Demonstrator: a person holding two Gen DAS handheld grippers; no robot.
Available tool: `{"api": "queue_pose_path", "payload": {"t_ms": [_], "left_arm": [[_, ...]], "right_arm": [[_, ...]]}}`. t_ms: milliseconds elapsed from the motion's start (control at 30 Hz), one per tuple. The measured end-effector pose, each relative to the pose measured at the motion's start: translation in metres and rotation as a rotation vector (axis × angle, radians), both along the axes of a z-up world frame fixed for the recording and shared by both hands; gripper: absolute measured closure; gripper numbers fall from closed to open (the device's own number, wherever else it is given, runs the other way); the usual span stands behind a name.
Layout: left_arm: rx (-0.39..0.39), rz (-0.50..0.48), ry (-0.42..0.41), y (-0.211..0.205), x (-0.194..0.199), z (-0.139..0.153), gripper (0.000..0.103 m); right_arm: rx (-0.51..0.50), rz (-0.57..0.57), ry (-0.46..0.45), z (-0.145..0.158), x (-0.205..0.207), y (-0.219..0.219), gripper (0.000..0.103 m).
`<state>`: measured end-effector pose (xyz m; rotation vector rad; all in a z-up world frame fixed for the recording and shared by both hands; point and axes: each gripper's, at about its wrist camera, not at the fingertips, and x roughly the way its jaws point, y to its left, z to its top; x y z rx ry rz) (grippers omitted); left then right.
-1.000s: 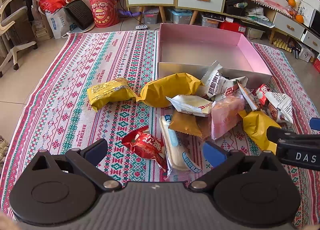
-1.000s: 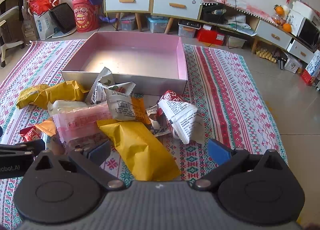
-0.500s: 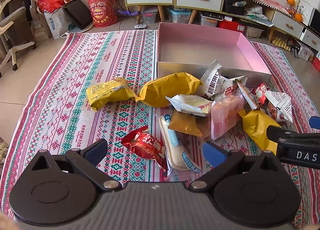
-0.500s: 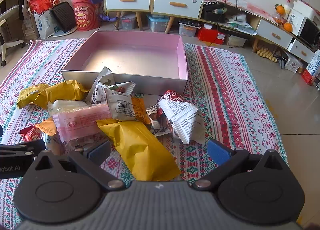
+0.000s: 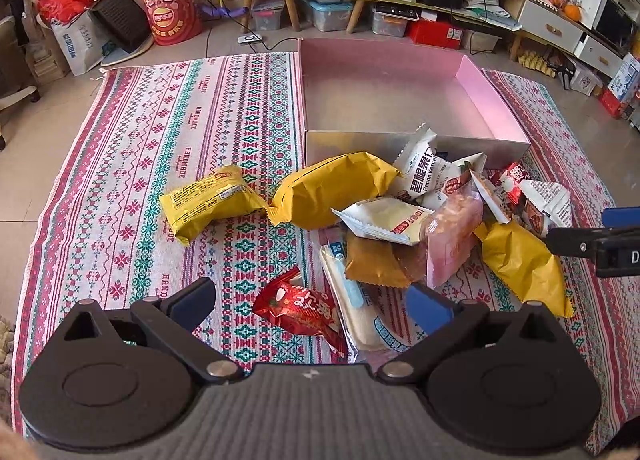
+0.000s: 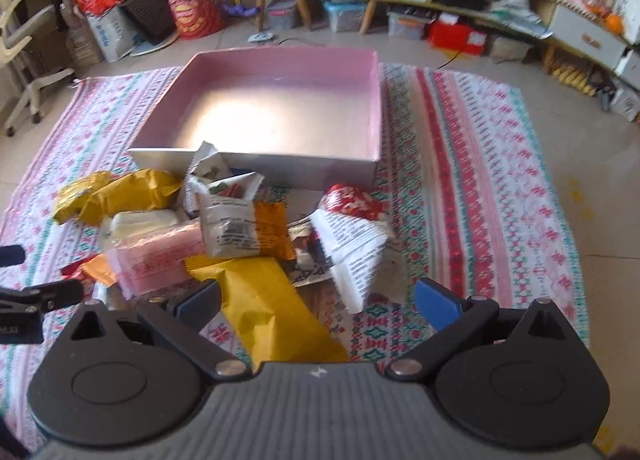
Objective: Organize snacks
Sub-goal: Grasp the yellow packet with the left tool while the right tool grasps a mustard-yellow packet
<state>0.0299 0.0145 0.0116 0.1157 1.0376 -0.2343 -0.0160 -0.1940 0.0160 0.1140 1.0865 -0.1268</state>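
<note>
Yellow snack packet (image 6: 276, 312) lies between the wide-open, empty right gripper (image 6: 316, 302); left gripper (image 5: 310, 302) likewise agape.

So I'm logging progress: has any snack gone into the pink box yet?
No, the pink box shows only its bare floor, and the snack packets lie outside it.

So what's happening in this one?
A person holds a gripper in each hand over a pile of snack packets on a patterned rug. The pink box behind the pile has nothing in it. The left gripper is open near a red packet; the right gripper is open around a yellow packet.
</note>
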Motion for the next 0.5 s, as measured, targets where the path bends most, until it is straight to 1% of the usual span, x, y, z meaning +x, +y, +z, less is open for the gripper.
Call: {"api": "queue_pose_path", "payload": {"t_ms": [100, 167, 233, 300, 433, 500], "left_arm": [[0.007, -0.043, 0.02, 0.001, 0.008, 0.002, 0.0], [0.013, -0.089, 0.043, 0.003, 0.014, 0.002, 0.0], [0.007, -0.115, 0.067, 0.009, 0.022, 0.003, 0.0], [0.014, -0.119, 0.065, 0.017, 0.031, 0.003, 0.0], [0.026, -0.11, 0.086, 0.033, 0.049, -0.003, 0.0], [0.042, -0.127, 0.082, 0.039, 0.057, -0.007, 0.0]], "right_arm": [[0.064, 0.059, 0.043, -0.004, 0.005, -0.003, 0.0], [0.086, 0.083, 0.061, -0.005, 0.009, -0.002, 0.0], [0.11, 0.1, 0.073, -0.007, 0.011, -0.001, 0.0], [0.132, 0.119, 0.087, -0.008, 0.012, 0.001, 0.001], [0.146, 0.147, 0.101, -0.012, 0.016, 0.007, 0.003], [0.142, 0.16, 0.117, -0.016, 0.02, 0.011, 0.004]]}}
